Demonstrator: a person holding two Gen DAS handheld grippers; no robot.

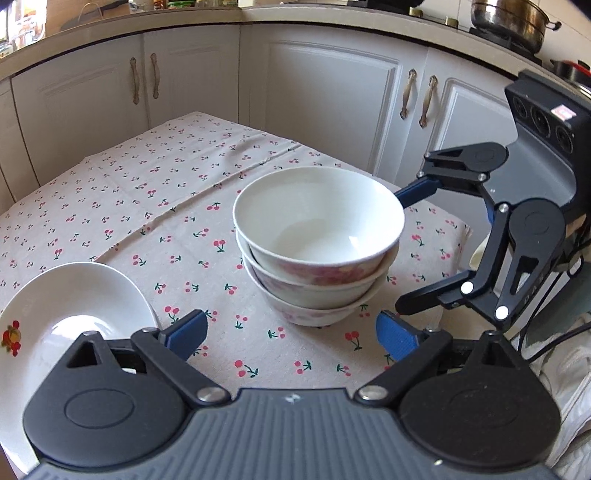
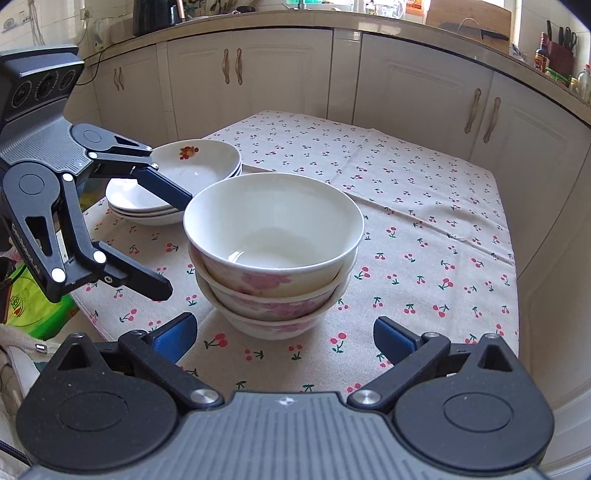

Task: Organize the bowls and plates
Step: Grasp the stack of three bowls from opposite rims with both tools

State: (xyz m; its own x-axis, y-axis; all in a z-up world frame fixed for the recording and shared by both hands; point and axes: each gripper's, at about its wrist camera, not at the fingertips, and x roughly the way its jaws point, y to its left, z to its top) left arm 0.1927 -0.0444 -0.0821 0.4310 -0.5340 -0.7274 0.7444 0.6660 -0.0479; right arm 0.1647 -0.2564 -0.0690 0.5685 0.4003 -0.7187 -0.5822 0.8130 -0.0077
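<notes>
Both hand-held grippers, left gripper (image 1: pixel 291 330) and right gripper (image 2: pixel 284 334), hang spread and empty beside the stacked white pink-flowered ceramic bowls (image 2: pixel 273 254); white plates (image 2: pixel 177 184) sit stacked near the table's edge, so sorting looks finished—withdrawing likely follows.

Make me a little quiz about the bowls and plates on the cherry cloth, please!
1. Count: how many bowls are in the bowl stack?
2. True or false: the left hand-held gripper is shut on the top bowl.
3. Pick one: the plate stack sits (A) inside the top bowl, (B) on the cherry tablecloth beside the bowls, (C) on the kitchen counter.

Key
1. Three, nested one in another.
2. False. Its jaws are open and hold nothing; the right hand-held gripper is open too.
3. B. The plates stand apart from the bowls, on the left gripper's side.
</notes>
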